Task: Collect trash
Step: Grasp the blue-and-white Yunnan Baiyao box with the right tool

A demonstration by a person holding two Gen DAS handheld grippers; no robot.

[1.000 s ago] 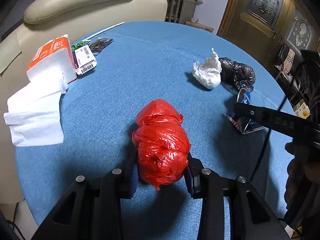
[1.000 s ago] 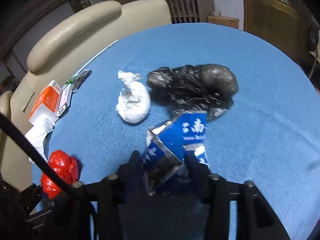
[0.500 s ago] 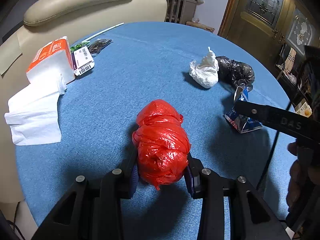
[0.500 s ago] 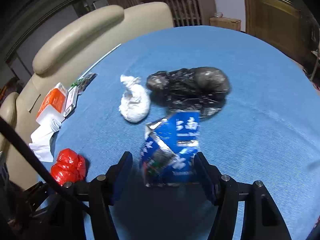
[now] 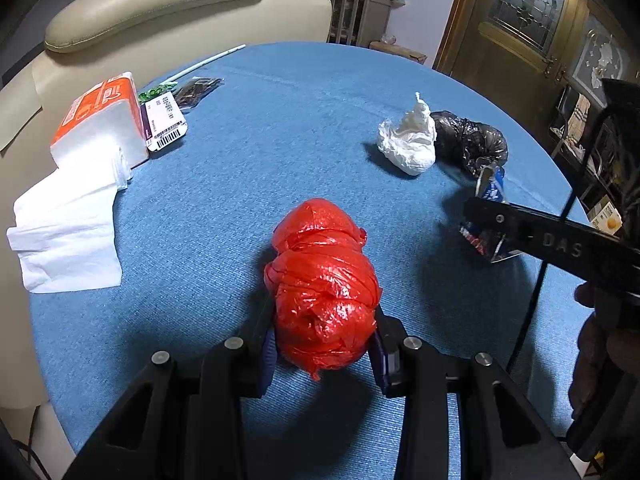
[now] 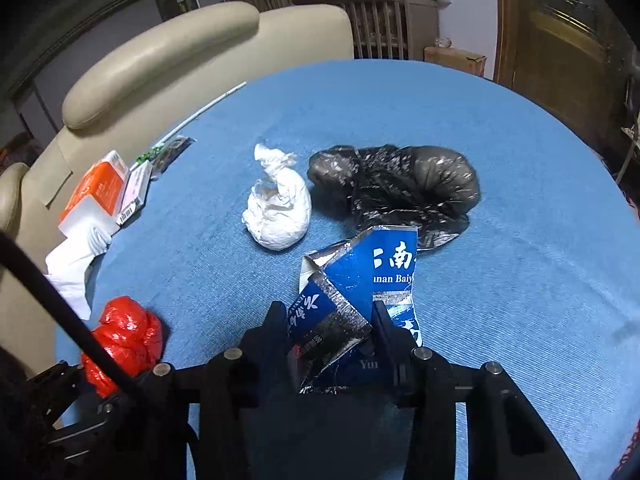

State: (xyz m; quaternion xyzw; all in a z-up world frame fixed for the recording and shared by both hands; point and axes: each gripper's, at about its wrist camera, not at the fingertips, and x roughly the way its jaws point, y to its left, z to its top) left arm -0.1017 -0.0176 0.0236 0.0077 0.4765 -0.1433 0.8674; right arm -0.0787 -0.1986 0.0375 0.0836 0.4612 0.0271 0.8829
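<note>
Your left gripper (image 5: 324, 344) is clamped on the red bag (image 5: 322, 284) and your right gripper (image 6: 332, 332) pinches the torn blue carton (image 6: 360, 292), so both can lift together.

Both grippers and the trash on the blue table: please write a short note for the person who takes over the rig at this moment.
Left gripper: shut on the red bag, near the table's close edge.
Right gripper: shut on the torn blue carton.
On the table, not held: white bag and, beside it, black bag.
At the left edge: tissue pack, loose tissues, a barcoded box.
No bin is in view.
Done: two pieces gripped. Left: carry them off, then collect the white and black bags.
</note>
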